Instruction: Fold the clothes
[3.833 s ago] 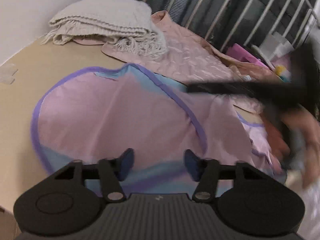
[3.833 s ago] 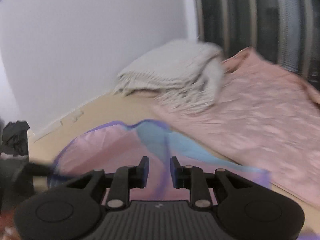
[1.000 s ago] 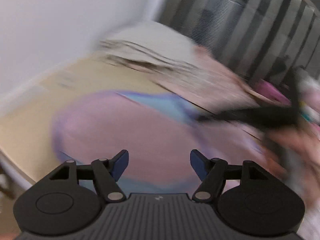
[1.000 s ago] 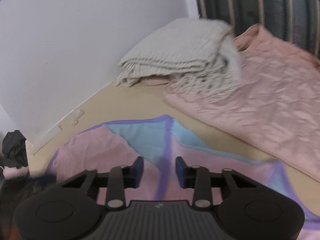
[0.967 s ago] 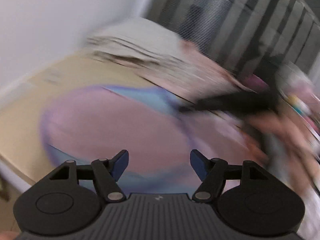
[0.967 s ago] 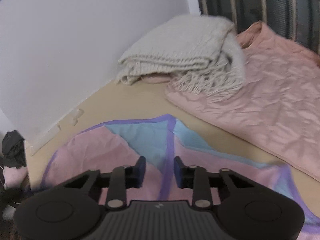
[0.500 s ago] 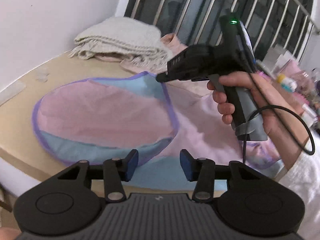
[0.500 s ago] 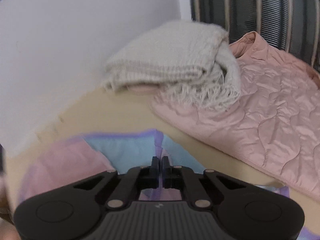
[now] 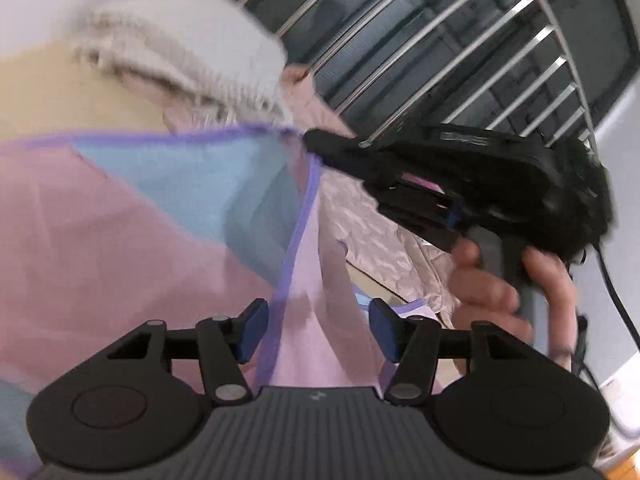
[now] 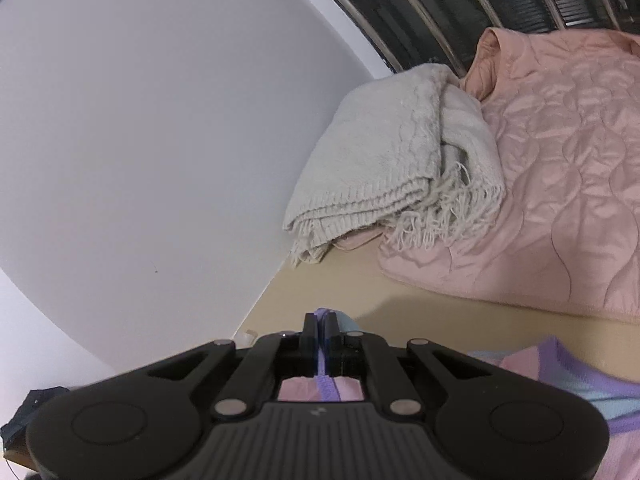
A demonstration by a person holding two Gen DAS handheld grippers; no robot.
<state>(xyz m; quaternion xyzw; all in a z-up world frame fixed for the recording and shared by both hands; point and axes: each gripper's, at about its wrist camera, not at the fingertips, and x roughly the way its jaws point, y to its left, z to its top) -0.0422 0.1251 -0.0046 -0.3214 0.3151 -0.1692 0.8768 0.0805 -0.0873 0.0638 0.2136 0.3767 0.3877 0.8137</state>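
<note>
Left wrist view, nearest first: left gripper [image 9: 316, 330] at 6 o'clock, blue-padded fingers [image 9: 253, 330] spread wide, nothing clamped between them. Just beyond, between those fingers, pink garment [image 9: 120, 248] with purple trim and a light-blue panel, its trimmed edge running up from 6 towards 12 o'clock, raised at the top. At 3 o'clock, a bare hand [image 9: 516, 288] wrapped round the grey handle of the right gripper [image 9: 316, 142], black body reaching across to centre, tips meeting the garment's top corner. Behind, at 2 o'clock, quilted pink jacket [image 9: 372, 236]; at 11 o'clock, blurred cream knitted blanket [image 9: 192, 60] on the tan table [image 9: 48, 92]; furthest, at 1 o'clock, metal railing [image 9: 460, 40] over dark glass.

Right wrist view, nearest first: right gripper [image 10: 320, 334] at 6 o'clock, fingers pinched tight on the purple-trimmed edge of the pink garment [image 10: 328, 386], cloth showing between and just past the tips. More of the same garment at 4 o'clock [image 10: 560, 372], lying on the tan table [image 10: 400, 304]. Further off, at 1 o'clock, folded cream blanket with fringe [image 10: 400, 160], partly overlapping the quilted pink jacket [image 10: 560, 160] at 2 to 3 o'clock. White wall [image 10: 160, 120] filling 9 to 11 o'clock
</note>
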